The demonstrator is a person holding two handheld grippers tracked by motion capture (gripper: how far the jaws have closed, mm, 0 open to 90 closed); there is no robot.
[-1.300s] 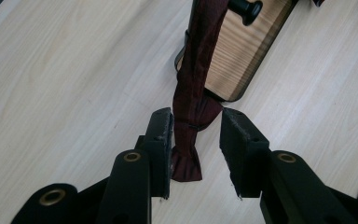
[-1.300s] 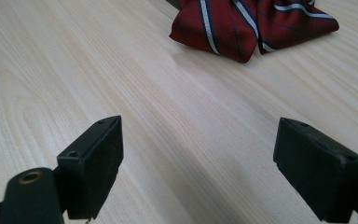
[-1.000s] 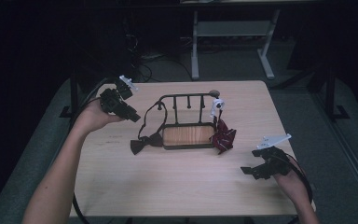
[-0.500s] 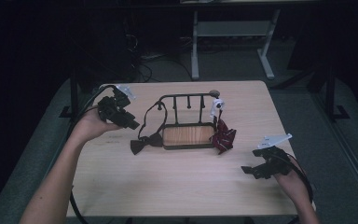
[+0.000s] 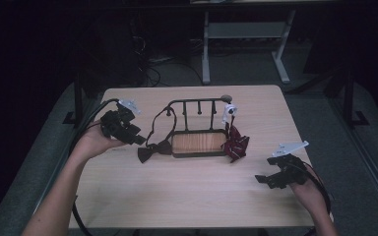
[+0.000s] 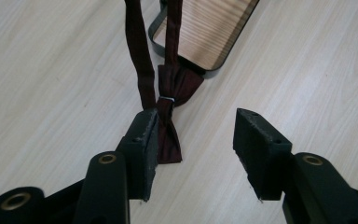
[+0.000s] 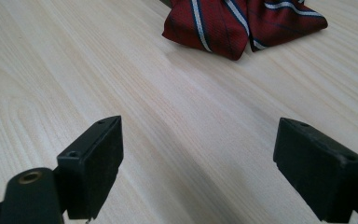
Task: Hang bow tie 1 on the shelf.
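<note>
Dark room, pale wood bench. Dark bow tie lies centre-left of high view, by rack's left end, strap running up-frame. Left gripper nearer, jaws just been opening, released, bow tie beside one pad. Right gripper released, lower right, well apart.

No writing, label, brand, number or sign can be read anywhere in these pictures.
</note>
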